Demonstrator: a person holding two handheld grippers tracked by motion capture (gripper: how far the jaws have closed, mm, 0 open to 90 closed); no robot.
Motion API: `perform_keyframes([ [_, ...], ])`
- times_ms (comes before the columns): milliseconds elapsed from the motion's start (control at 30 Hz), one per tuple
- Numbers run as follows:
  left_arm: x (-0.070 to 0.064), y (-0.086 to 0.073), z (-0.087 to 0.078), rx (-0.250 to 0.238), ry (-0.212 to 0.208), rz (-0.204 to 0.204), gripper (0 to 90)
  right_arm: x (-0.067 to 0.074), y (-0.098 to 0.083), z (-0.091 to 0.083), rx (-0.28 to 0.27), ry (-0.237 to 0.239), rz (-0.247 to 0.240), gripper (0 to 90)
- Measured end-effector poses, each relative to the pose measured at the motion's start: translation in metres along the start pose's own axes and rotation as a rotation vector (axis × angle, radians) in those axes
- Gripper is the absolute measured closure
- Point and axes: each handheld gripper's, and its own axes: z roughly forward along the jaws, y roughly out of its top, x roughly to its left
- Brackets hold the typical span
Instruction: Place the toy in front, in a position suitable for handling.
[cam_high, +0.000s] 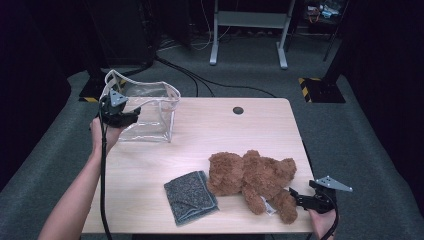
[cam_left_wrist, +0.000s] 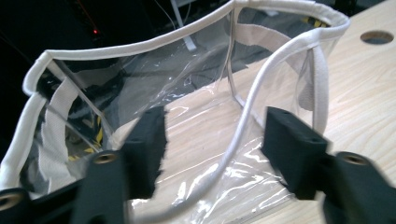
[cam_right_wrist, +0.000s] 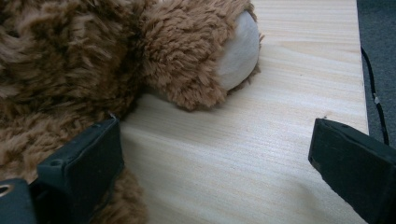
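Our left gripper (cam_left_wrist: 210, 154), fingers spread, straddles the clear pouch (cam_high: 145, 110)'s white rim; right gripper (cam_right_wrist: 215, 172), fingers wide, beside the teddy bear (cam_high: 250, 177).

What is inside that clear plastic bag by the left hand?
The clear bag looks empty: through its walls only the wooden table and its own white straps show. Glare and creases hide part of the bottom corners.

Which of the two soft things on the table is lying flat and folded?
The grey folded cloth, lying flat near the table's front edge. The brown teddy bear beside it is fluffy and lumpy, sprawled out with its legs sticking out.
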Motion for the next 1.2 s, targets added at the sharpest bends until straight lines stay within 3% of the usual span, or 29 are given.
perform_keyframes([
  [200,-0.001,0.001,0.015,0.081,-0.055,0.069,60.7,0.0,0.0,0.0,0.0,0.001,-0.001,3.1],
  [367,0.002,-0.001,0.023,0.071,-0.053,0.087,76.4,0.0,0.0,0.0,0.002,0.0,-0.002,3.5],
  [533,0.005,0.002,0.03,0.08,-0.06,0.111,85.2,0.0,0.0,0.0,0.004,-0.002,-0.002,3.9],
  [733,0.01,0.007,0.038,0.077,-0.038,0.117,87.6,0.0,0.0,0.0,0.005,-0.004,-0.002,4.2],
  [1033,0.016,0.011,0.05,0.078,-0.04,0.123,87.8,0.0,0.0,0.001,0.009,-0.007,-0.006,4.5],
  [1133,0.017,0.013,0.056,0.069,-0.03,0.143,87.7,0.0,0.0,0.001,0.01,-0.009,-0.006,4.5],
  [1200,0.019,0.014,0.058,0.075,-0.036,0.132,87.7,0.0,0.0,0.001,0.01,-0.009,-0.006,4.5],
])
